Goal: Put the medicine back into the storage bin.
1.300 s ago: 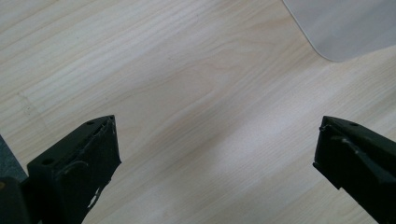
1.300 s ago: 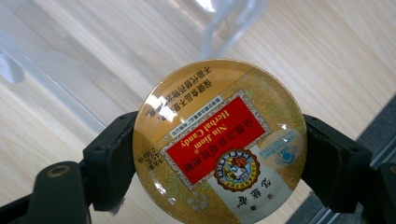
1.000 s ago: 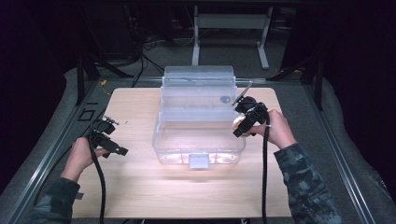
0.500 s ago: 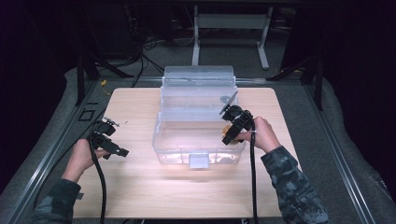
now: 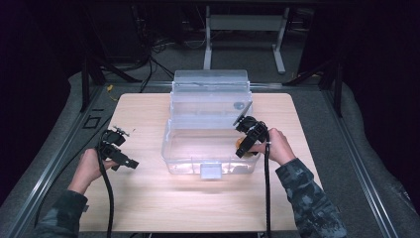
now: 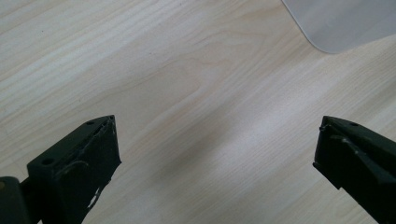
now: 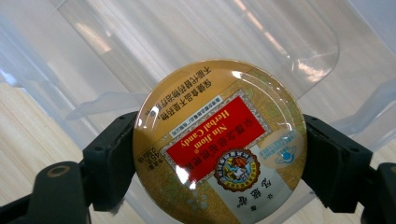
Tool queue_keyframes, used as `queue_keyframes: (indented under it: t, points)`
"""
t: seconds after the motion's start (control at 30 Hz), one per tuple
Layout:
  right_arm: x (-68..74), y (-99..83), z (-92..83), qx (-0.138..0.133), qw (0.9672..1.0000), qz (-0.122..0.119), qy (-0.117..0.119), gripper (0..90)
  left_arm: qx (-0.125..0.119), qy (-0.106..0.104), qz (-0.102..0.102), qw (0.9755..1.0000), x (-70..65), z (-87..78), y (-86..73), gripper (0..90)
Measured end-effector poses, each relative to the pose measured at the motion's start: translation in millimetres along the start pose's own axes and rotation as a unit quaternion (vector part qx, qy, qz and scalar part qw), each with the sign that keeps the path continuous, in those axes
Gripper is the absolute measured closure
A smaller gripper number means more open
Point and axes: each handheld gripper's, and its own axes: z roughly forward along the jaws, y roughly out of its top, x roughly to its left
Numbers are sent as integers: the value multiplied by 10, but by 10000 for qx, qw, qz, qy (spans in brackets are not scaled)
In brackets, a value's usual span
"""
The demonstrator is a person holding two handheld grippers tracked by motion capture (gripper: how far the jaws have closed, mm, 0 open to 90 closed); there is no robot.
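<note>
Holding a round candy tin [image 7: 219, 142] between its two black jaws, my right gripper [image 5: 246, 140] is hovering at the right end of the clear plastic box [image 5: 210, 124], just over its rim. In the right gripper view the jaws are pressing on the tin's left and right edges, and I am reading "Nin Jiom Herbal Candy" upside down on its red and gold label. Behind the tin the box's transparent walls and a rounded flap are showing through. From the high view the tin is appearing as a small orange spot [image 5: 239, 142] just inside the box's right wall, beside my right hand [image 5: 277, 146].

My left gripper [image 5: 119, 154] is sitting well apart from the box, over the left part of the wooden table [image 5: 148, 198], gripped by my left hand [image 5: 89, 168]. Its jaws are standing wide apart with nothing between them; in the left gripper view I am seeing bare wood grain beneath and a rounded corner of the box [image 6: 341, 23] at the upper right. The box is standing open at the table's middle, its lid raised at the far side.
</note>
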Motion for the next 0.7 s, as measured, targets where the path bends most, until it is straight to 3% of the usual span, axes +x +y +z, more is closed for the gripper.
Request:
queue_keyframes:
  t: [0.47,0.53,0.7]
  points:
    - [7,-27,111,172,9998,40,16,190,-36,5,-37,10000,15,-23,-19,1]
    - [17,-28,64,38,10000,62,-14,146,-49,11,-48,10000,15,-24,-20,1]
    - [27,-49,-53,-193,9998,45,-59,140,-68,31,-34,10000,9,-42,-6,1]
